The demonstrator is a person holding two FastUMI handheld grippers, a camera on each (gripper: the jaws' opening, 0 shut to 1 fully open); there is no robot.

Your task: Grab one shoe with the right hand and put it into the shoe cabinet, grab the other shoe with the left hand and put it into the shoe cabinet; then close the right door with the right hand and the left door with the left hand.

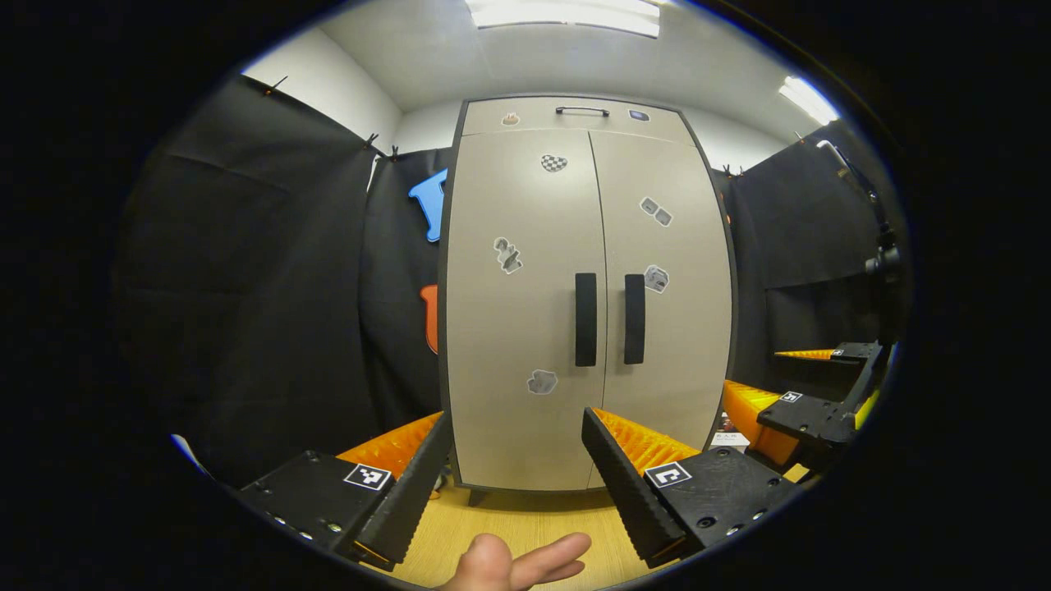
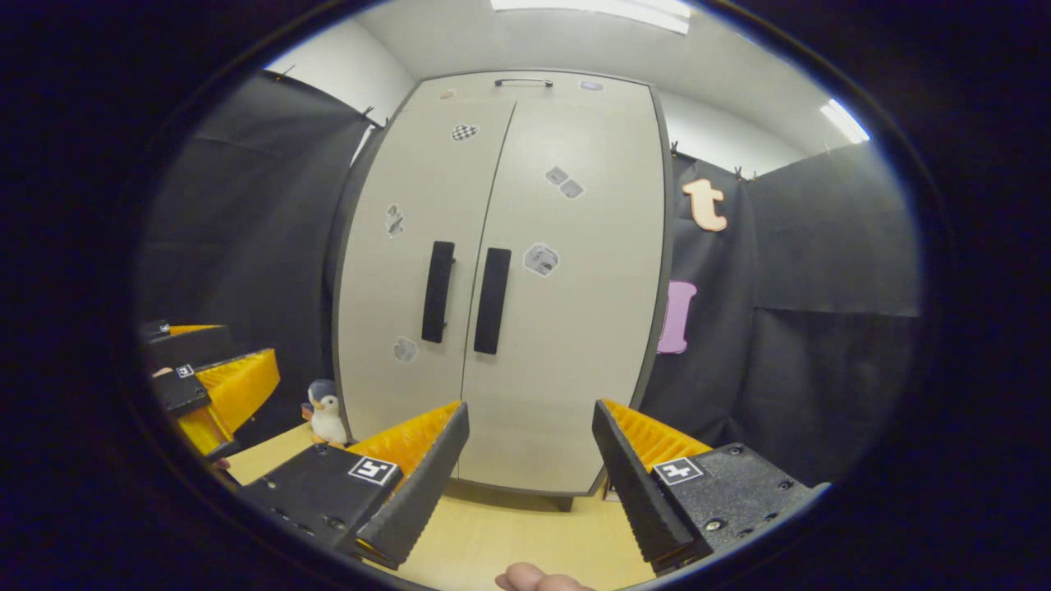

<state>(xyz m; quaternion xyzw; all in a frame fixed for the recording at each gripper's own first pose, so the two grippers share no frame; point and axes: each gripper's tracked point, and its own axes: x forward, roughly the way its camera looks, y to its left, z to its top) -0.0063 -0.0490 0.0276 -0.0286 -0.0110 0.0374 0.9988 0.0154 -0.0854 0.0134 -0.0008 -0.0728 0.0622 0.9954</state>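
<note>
The shoe cabinet [image 1: 587, 304] stands upright on the wooden floor [image 1: 525, 525] with both doors closed — the left door [image 1: 525, 312] and the right door [image 1: 665, 304] meet flush at the centre seam, their two dark vertical handles [image 1: 609, 318] side by side. Small stickers dot the door fronts, and a slim handle [image 1: 581, 109] sits on the top panel. No shoe can be seen outside the cabinet.

The left hand-held gripper [image 1: 517, 472] hangs in front of the cabinet's lower part, fingers spread apart with nothing between them; a hand [image 1: 513, 562] shows beneath it. The right hand-held gripper [image 2: 530, 468] is likewise held wide apart and empty, facing the doors from slightly to the right. In the right gripper view a small toy penguin [image 2: 326, 414] stands on the floor just beside the cabinet's left corner.
</note>
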